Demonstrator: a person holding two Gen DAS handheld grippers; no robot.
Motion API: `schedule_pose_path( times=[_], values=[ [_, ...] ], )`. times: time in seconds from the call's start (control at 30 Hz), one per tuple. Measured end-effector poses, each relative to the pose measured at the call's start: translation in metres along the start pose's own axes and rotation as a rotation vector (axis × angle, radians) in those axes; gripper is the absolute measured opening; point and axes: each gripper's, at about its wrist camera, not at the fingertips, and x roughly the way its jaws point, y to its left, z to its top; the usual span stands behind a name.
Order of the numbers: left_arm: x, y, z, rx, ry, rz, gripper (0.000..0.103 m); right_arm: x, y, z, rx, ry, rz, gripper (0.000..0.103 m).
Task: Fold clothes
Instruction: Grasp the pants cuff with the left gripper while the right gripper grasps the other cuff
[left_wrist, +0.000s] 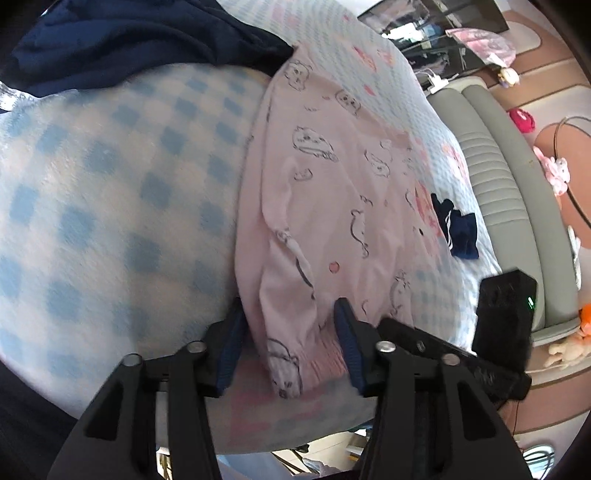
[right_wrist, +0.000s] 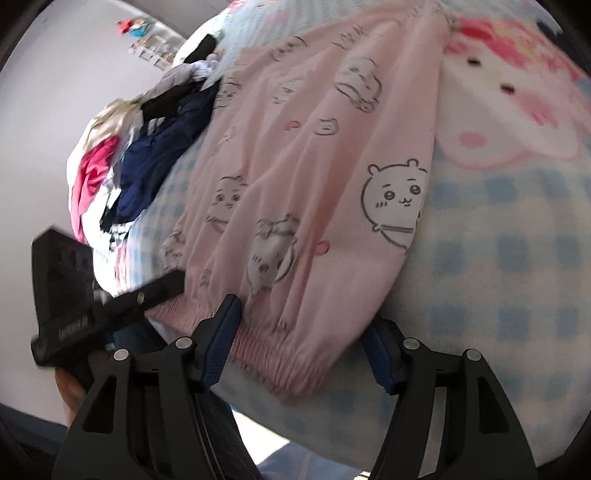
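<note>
— Bed (left_wrist: 110, 166) under a blue-and-white checked blanket, a pink cartoon face (right_wrist: 509, 96) printed on it.
— Beside the bed?
— Grey padded bench (left_wrist: 509, 177), then pinkish floor (left_wrist: 546, 66) strewn with soft toys (left_wrist: 554, 170).
— Farther back?
— Dark glass cabinet (left_wrist: 436, 22); plain white wall (right_wrist: 55, 92) on the other side. Bright daylight throughout.

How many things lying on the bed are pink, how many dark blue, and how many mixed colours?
Pink: 1, the pink pyjama trousers with cartoon faces
Dark blue: 2, the large navy garment and the small navy piece
Mixed colours: 1, the pile of unfolded clothes
Total: 4, all lying on the checked blanket
</note>
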Motion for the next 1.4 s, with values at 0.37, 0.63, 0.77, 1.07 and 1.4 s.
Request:
schedule_pose_path(
  times=[0.37,0.63,0.77,1.07,1.4],
  values=[
    [-0.025,0.011,0.001,-0.078,-0.078,-0.023,0.030,-0.021,-0.012,-0.007,0.069,-0.064,0.060,0.032],
    [-0.014,0.021,0.004,-0.113,-0.001,-0.096,0.039,-0.013,-0.001,-0.003,0.041,-0.027,0.083,0.044],
    [0.007,0.008,-0.007,-0.054,0.055,-0.094,0.037,-0.003,0.004,-0.010,-0.002,0.004,0.048,0.044],
    [-0.004,-0.045,-0.006,0.126,0.014,-0.034,0.018,-0.036,0.010,-0.011,-0.065,-0.068,-0.006,0.015],
    [-0.004,-0.051,-0.030,0.128,0.030,-0.062,0.018,-0.057,-0.003,-0.033,-0.022,-0.096,0.027,0.015]
  ],
)
